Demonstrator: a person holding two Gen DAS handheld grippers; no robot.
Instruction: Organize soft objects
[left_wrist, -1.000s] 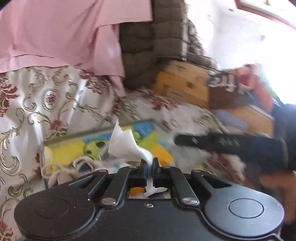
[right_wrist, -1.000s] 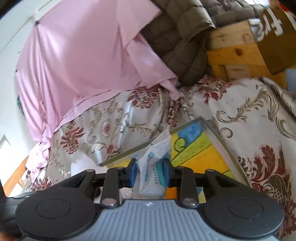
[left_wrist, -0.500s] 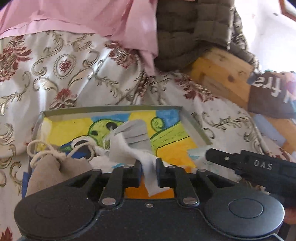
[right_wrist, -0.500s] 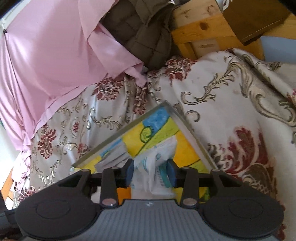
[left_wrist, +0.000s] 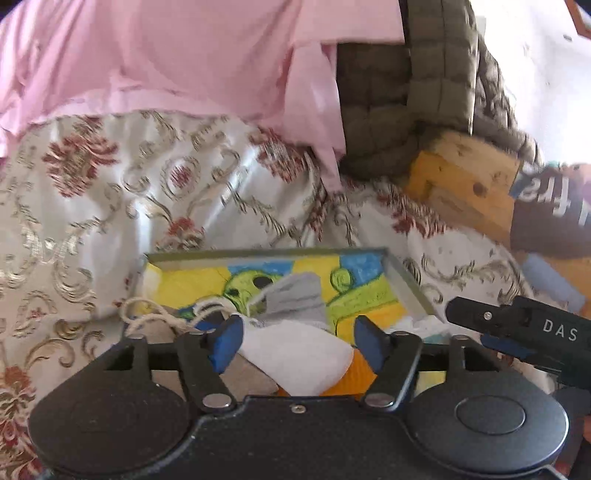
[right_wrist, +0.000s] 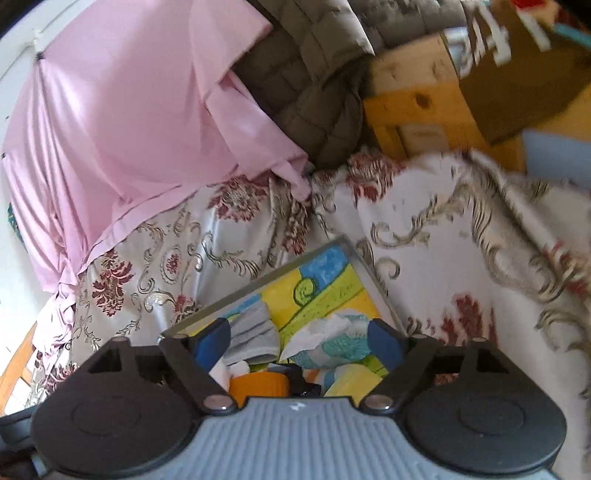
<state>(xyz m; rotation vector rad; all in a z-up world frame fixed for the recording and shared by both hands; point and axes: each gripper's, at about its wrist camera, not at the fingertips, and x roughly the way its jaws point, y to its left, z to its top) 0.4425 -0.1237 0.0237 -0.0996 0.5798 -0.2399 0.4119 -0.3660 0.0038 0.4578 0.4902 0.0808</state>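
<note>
**Both claws let go over the tray, soft stuff landing inside**

The colourful tray (left_wrist: 400, 275) with the cartoon print sits on the floral bedspread (left_wrist: 110, 206), and it's clearly the drop spot. The left claw (left_wrist: 299, 343) has just been opening; its blue pads now stand spread, with the white-and-grey sock (left_wrist: 295, 332) lying loose between them, not pinched. It rests in the tray's near part, just beside a beige drawstring pouch (left_wrist: 162, 332) on the left.

Same on the other side: the right claw (right_wrist: 299, 341) has just been opening too, jaws wide, and the crumpled white-and-teal tissue pack (right_wrist: 332, 338) sits in the tray between its pads, free of them. It's near the tray's right wall.

Both claws point downward over the tray, which makes sense for letting floppy things settle instead of flinging them. My guess is this pair is done, and the next move is backing out without snagging fabric. A pink sheet (left_wrist: 166, 55) and quilted jacket (left_wrist: 406, 92) lie farther back.
</note>
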